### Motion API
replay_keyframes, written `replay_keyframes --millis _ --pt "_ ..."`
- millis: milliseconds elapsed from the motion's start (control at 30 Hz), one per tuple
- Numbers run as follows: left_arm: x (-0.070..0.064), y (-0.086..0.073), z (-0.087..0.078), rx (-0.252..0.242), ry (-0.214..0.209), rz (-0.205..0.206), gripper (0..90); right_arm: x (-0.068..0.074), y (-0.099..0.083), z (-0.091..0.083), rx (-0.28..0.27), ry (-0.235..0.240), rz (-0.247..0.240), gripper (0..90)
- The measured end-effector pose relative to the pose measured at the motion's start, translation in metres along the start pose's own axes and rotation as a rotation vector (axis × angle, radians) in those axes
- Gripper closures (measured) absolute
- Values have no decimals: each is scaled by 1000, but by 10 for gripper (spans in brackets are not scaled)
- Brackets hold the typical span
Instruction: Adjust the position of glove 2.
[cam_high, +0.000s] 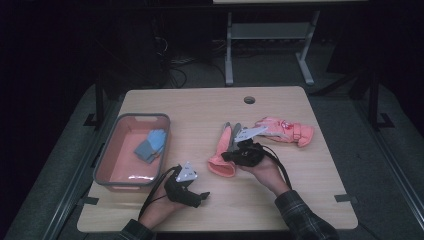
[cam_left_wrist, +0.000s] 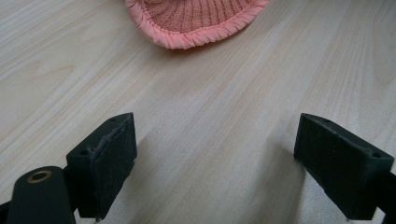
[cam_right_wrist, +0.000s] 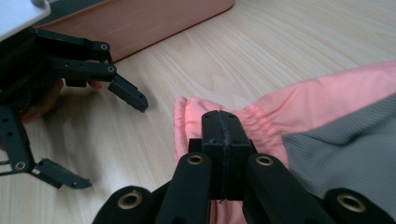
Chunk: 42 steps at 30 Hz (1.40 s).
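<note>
Lying flat, the pink-and-grey glove (cam_high: 224, 150) (gathered cuff) is under the right gripper (cam_right_wrist: 226, 135), jaws pressed together; left gripper (cam_left_wrist: 215, 158) jaws spread.

Table (cam_high: 280, 200): pale wood-grain top, smooth, low sheen.
Near glove (cam_high: 223, 155): pink cloth with grey ribbed knit panels; cuff (cam_left_wrist: 196, 28) of ribbed knit edged with a gathered, smooth fabric hem.
Far glove (cam_high: 285, 131): pink cloth, matt.
Bin (cam_high: 112, 150): hard plastic, pink inside with a grey rim, slightly glossy on the floor.
Folded item in bin (cam_high: 151, 145): blue and grey cloth, matt.
Left gripper (cam_left_wrist: 219, 163): matt black plastic, pads rough-faced, brass-coloured rivet; pale grey matt plate on top.
Right gripper (cam_right_wrist: 223, 135): matt black plastic, brass-coloured rivets.
</note>
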<state>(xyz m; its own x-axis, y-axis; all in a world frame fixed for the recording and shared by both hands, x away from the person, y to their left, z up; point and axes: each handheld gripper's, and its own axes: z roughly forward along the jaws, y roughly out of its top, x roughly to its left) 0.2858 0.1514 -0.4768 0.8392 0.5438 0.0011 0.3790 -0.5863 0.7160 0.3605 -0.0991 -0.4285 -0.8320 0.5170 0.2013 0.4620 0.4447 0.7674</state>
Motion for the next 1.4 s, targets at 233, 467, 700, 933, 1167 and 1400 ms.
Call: replay_keyframes --millis 233,467,700,933,1167,1400 --pt "0 0 0 0 -1 0 124 -1 -1 10 28 1 -9 899" --pt "0 0 0 5 -1 0 124 -4 -18 -9 42 -8 11 898" --pt "0 0 0 4 0 -1 124 -13 -36 -36 48 -45 42 899" --pt "0 0 -1 7 -2 -5 124 -25 -55 -63 48 -71 61 899" --pt "0 0 0 3 0 0 124 -28 -59 -78 35 -75 63 898" --pt "0 0 0 4 0 -2 124 -32 -38 -63 48 -89 24 898"
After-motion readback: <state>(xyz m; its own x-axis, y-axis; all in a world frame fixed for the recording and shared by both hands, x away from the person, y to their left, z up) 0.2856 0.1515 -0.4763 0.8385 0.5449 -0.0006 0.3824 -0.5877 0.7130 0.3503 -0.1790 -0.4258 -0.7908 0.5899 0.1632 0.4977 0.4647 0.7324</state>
